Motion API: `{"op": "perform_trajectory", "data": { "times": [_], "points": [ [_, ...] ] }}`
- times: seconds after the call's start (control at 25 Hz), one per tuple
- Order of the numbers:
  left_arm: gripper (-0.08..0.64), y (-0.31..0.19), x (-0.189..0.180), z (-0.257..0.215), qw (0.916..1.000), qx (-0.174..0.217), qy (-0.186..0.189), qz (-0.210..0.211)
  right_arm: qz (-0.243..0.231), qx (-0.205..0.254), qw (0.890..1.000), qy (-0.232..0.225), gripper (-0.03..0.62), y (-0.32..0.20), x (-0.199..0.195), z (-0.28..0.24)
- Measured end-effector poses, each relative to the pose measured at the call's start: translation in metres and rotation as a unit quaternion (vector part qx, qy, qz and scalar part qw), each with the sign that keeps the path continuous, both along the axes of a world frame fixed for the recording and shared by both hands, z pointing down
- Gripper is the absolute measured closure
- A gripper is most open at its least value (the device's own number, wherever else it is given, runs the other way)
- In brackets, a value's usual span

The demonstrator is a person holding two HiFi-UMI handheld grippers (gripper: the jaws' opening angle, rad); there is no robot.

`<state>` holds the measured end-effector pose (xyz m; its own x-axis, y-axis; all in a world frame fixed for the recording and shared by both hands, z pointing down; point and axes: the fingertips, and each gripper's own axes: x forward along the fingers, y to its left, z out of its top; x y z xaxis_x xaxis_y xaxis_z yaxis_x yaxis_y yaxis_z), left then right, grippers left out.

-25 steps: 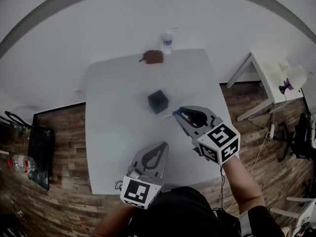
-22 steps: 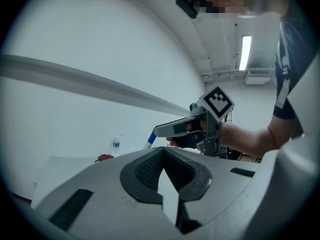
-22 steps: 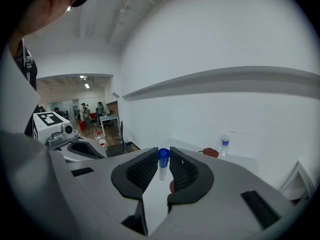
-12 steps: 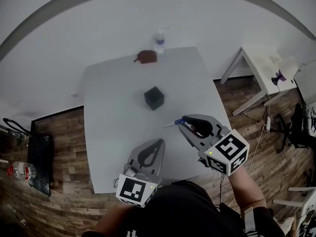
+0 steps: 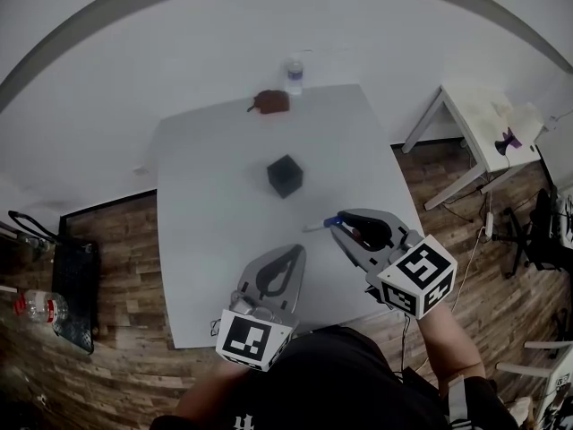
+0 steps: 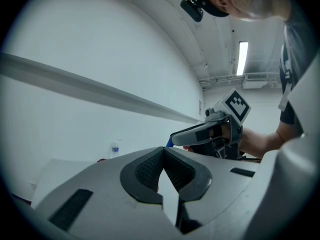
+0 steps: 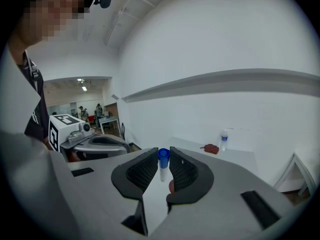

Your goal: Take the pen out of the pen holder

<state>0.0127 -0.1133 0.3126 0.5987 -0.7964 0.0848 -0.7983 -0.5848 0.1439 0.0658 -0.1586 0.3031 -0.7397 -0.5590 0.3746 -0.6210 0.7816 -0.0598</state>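
Note:
The black cube-shaped pen holder (image 5: 285,176) stands near the middle of the white table (image 5: 206,204). My right gripper (image 5: 333,223) hovers to its near right, shut on a white pen (image 5: 315,227) with a blue cap. In the right gripper view the pen (image 7: 163,160) sits upright between the pads of the right gripper (image 7: 162,165), blue cap on top. My left gripper (image 5: 292,254) hangs over the table's near edge with its jaws together and nothing in them. The left gripper view shows its tips (image 6: 163,155) closed, and the right gripper (image 6: 210,134) beyond them.
A clear water bottle (image 5: 295,74) and a brown leather item (image 5: 272,102) sit at the table's far edge. A second white table (image 5: 488,137) stands to the right, and a black bag (image 5: 72,285) lies on the wooden floor to the left.
My right gripper has carried the pen from beside the pen holder towards the table's near right. The left gripper has barely moved.

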Motion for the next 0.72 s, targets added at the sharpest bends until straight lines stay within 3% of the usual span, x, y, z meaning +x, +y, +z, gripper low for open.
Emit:
{"op": "perform_trajectory", "data": {
  "times": [0.72],
  "points": [
    [0.555, -0.011, 0.007, 0.002, 0.9999, -0.006, 0.003, -0.013, -0.015, -0.007, 1.0, -0.001, 0.517, -0.009, 0.001, 0.008]
  ]
}}
